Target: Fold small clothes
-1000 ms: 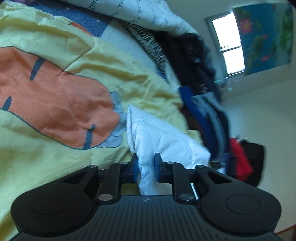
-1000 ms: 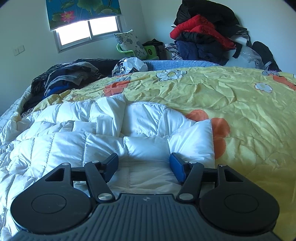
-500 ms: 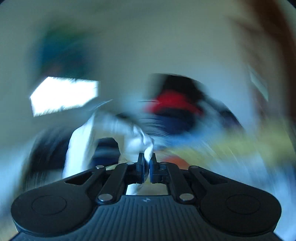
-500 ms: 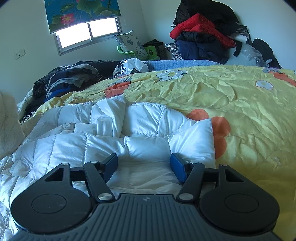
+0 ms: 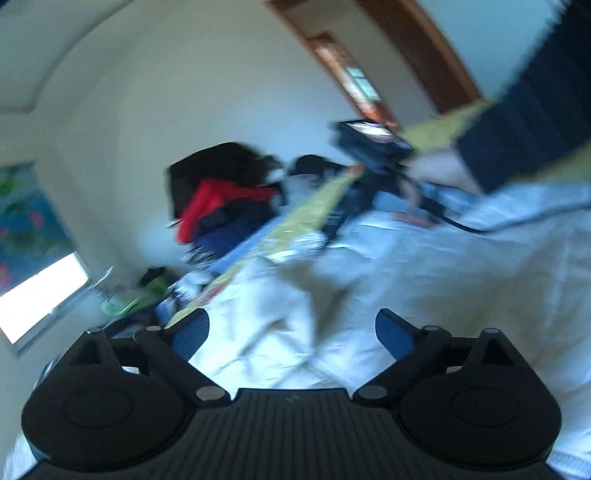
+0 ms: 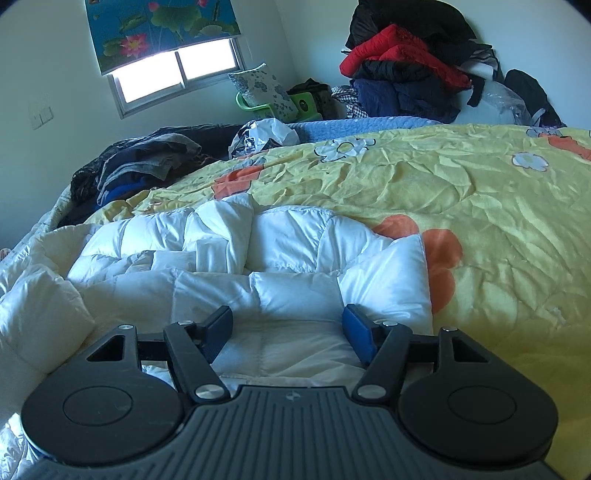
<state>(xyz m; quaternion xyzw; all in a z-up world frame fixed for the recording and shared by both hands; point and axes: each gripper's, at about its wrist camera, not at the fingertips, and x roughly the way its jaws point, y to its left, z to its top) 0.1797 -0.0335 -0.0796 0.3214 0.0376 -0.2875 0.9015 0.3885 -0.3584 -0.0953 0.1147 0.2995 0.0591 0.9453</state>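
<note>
White quilted jacket [image 6: 295, 273]: lies lower centre on your yellow bedspread [image 6: 461, 192].
Left gripper [image 5: 291, 332]: a second ago you pinched white fabric; now your jaws spring wide, nothing clamped, view blurred.
Right gripper [image 6: 288, 332]: jaws easing apart, straddling the hem.
Meaning: your fold-over looks dropped; smooth it next.

We note a yellow bedspread [image 6: 461, 192] with orange and white flowers covering the bed. Against the far wall we record a heap of red and dark garments [image 6: 406, 70], a window [image 6: 177, 74] under a lotus-print blind [image 6: 159, 26], and a patterned cushion [image 6: 264, 90].
</note>
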